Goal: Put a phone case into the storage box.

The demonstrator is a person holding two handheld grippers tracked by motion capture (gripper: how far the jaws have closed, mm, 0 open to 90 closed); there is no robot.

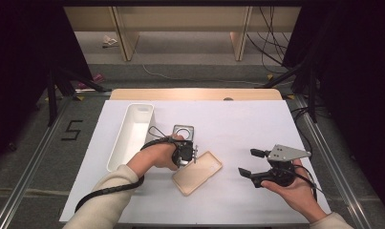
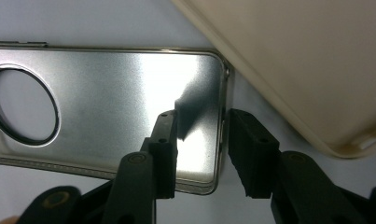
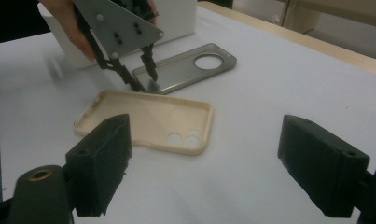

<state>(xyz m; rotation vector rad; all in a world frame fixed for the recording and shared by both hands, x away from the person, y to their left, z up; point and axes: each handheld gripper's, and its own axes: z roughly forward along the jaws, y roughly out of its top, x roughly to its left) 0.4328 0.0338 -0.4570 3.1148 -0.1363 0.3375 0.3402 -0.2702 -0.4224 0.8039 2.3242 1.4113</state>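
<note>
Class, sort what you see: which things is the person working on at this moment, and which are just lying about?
In use: left tongs, jaws astride the edge of the silver case.
Lying about: beige case; white bin; right tongs, open above the table.

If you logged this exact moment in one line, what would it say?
left claw: open, straddling silver phone case edge | right claw: open, off the table | beige phone case: untouched | white bin: nearby

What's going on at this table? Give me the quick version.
A person works with a gripper in each hand. The left gripper has its fingers astride the short edge of a silver phone case, not yet closed on it. A beige phone case lies beside it on the white table. The right gripper is held open off to the side. A white bin stands at the left.
</note>
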